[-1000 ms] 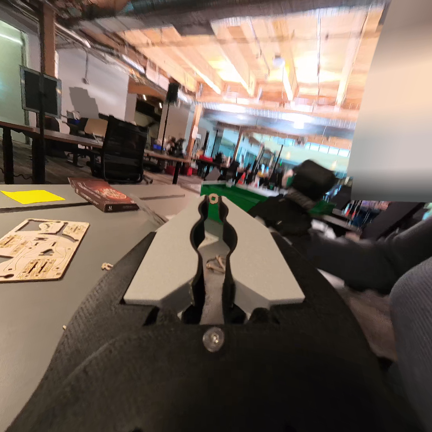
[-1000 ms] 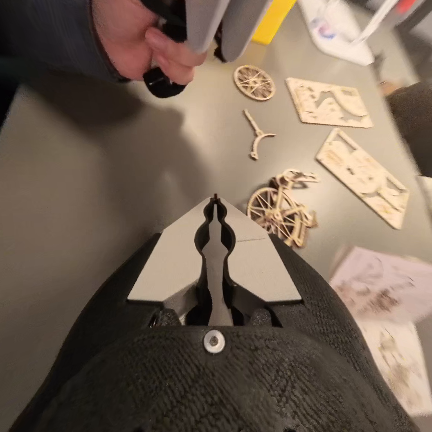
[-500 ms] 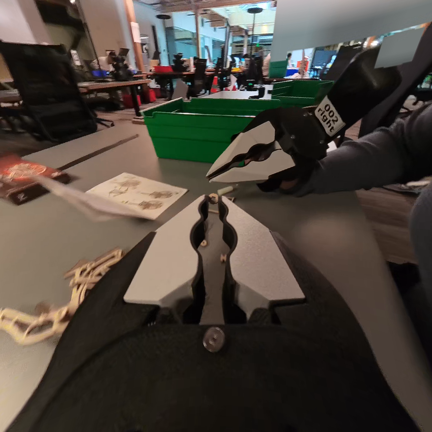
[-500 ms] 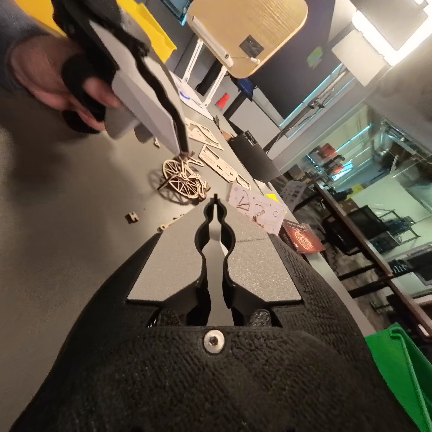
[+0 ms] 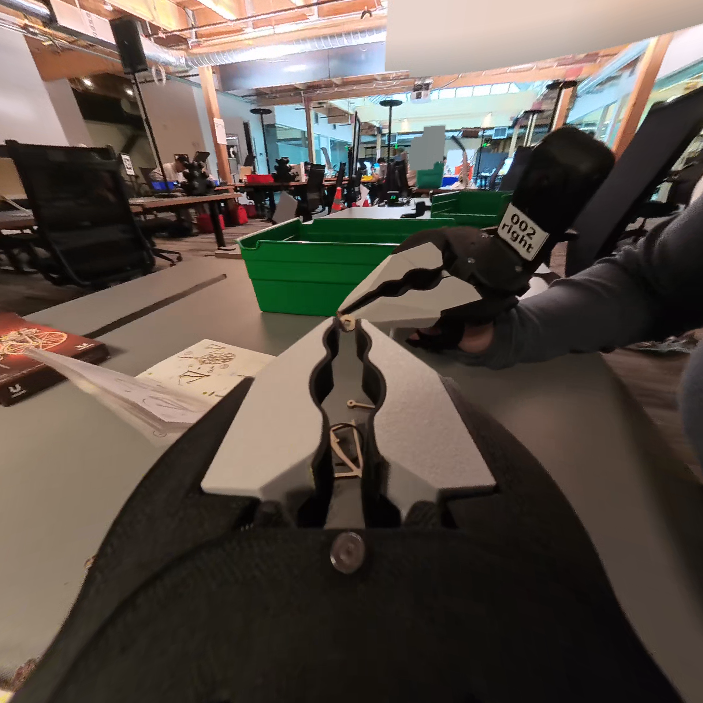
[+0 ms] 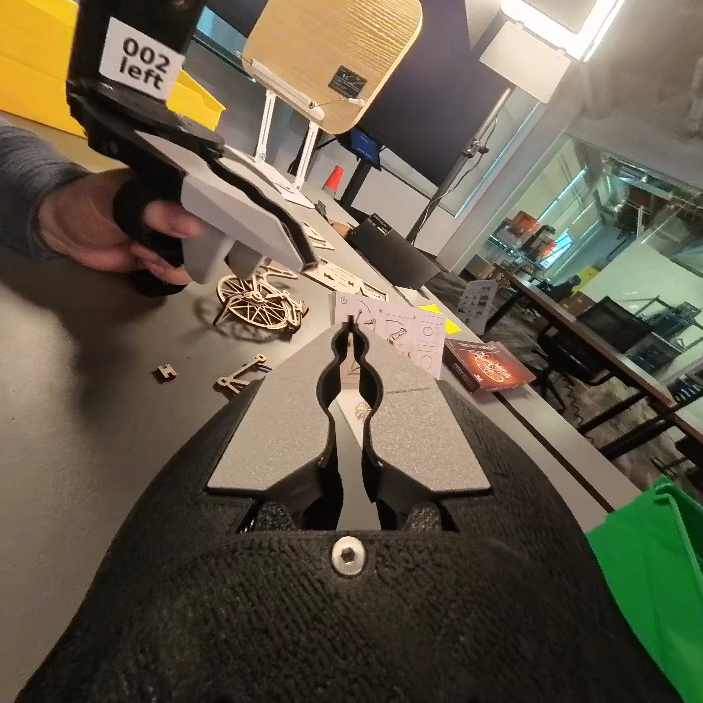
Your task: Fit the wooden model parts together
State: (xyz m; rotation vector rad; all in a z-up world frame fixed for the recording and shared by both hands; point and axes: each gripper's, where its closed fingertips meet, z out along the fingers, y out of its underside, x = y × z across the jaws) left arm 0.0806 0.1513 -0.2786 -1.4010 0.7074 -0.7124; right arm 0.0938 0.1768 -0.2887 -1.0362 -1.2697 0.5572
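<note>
The left gripper (image 5: 347, 324) has its fingers pinched together on a small wooden ring piece (image 5: 348, 323) held right at the tips. Below its fingers, on the grey table (image 5: 95, 437), lie a thin wooden pin (image 5: 359, 404) and a wooden frame piece (image 5: 345, 452). The right gripper (image 5: 344, 309) comes in from the right side with its tip just beside the ring piece — whether they touch I cannot tell.

In the right wrist view, the right gripper's fingers are closed on something dark and tiny (image 6: 350, 323) at the tips; what it is I cannot tell. On the table near it lie a small H-shaped wooden piece (image 6: 164, 371) and a wooden fork piece (image 6: 243, 374). Farther off stands the partly built wooden bicycle (image 6: 262, 300), under the left gripper. Beyond it lie the flat wooden sheets (image 6: 344, 279), an open instruction booklet (image 6: 399, 334) and the dark kit box (image 6: 487, 365) — a green bin (image 5: 315, 270) sits at the table's far side.
</note>
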